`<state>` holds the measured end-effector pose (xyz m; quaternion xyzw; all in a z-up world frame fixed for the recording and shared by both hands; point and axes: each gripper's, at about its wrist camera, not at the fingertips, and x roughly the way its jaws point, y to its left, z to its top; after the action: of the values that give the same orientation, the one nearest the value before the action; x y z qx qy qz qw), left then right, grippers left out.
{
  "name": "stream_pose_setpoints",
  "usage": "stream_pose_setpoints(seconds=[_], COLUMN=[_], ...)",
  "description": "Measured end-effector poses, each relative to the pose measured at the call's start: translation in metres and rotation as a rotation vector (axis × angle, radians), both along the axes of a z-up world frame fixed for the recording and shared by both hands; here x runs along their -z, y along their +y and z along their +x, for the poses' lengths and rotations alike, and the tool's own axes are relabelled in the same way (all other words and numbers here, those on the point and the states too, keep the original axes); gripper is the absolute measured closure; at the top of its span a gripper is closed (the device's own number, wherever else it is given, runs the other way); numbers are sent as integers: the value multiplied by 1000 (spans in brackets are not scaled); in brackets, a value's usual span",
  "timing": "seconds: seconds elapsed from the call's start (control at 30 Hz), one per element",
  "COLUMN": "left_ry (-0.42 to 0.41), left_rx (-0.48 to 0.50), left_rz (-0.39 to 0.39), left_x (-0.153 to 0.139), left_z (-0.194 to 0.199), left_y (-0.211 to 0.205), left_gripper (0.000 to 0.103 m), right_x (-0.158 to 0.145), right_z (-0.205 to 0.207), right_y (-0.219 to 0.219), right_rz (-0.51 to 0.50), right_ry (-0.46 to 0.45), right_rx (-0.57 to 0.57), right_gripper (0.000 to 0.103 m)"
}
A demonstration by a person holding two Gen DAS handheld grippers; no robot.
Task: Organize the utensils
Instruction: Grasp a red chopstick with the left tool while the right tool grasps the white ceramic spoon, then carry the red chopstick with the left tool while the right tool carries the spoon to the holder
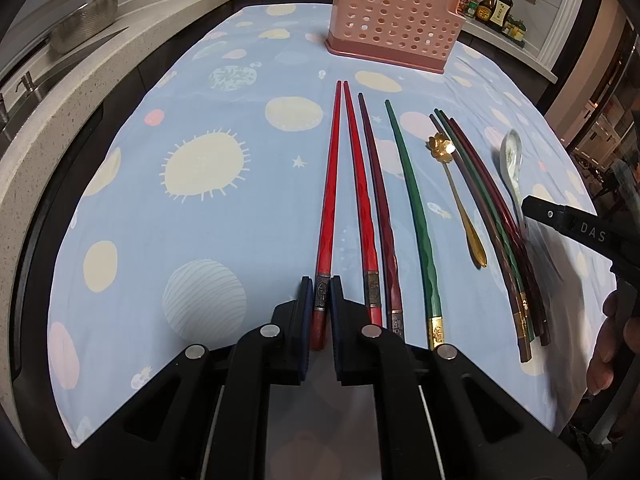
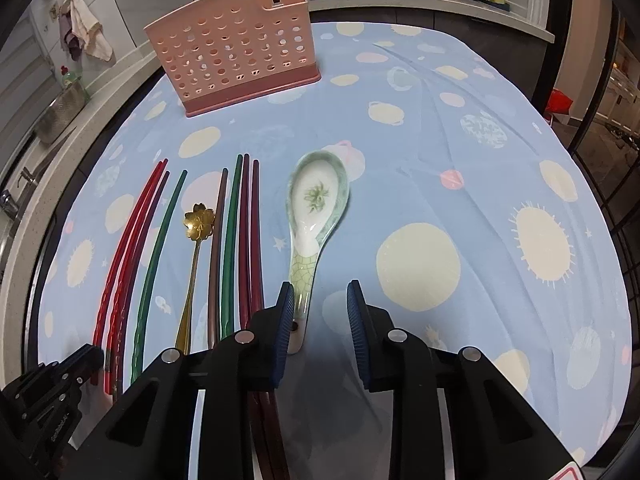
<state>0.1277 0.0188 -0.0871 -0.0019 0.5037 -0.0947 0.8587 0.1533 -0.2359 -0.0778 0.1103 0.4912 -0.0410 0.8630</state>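
My left gripper (image 1: 321, 294) is shut on the thick end of the leftmost red chopstick (image 1: 328, 200), which lies flat on the cloth. Its twin (image 1: 360, 200), a dark red chopstick (image 1: 378, 200) and a green one (image 1: 412, 200) lie beside it to the right. My right gripper (image 2: 320, 300) stands open over the handle of the ceramic spoon (image 2: 318, 196); the handle lies against the left pad (image 2: 286, 312), and the right pad is well apart. The gold flower spoon (image 2: 199, 220) and a bundle of chopsticks (image 2: 240, 240) lie left of the ceramic spoon. The pink perforated holder (image 2: 236, 52) stands upright at the back.
A blue planet-print cloth (image 1: 200, 120) covers the table. A counter with a metal colander (image 1: 86, 20) and a sink runs along the left. Sauce bottles (image 1: 492, 4) stand on the far counter by a stove. A hand (image 1: 612, 340) holds the right gripper at the right edge.
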Motion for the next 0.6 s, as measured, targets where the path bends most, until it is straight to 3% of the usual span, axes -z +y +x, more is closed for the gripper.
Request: stream_pose_setpoints(seconds=[0.23, 0.4, 0.5, 0.6], left_ry=[-2, -5, -6, -9], left_rx=[0, -2, -3, 0], left_rz=[-1, -7, -13, -15], left_x=[0, 1, 1, 1], left_z=[0, 0, 0, 0], left_y=[0, 0, 1, 2], left_gripper=[94, 94, 94, 95], right_x=[5, 6, 7, 6], right_z=[5, 2, -1, -3], right_y=[6, 11, 8, 5], right_rz=[51, 16, 27, 46], right_ry=[4, -9, -11, -11], right_rx=[-18, -36, -34, -35], right_gripper=[83, 84, 92, 94])
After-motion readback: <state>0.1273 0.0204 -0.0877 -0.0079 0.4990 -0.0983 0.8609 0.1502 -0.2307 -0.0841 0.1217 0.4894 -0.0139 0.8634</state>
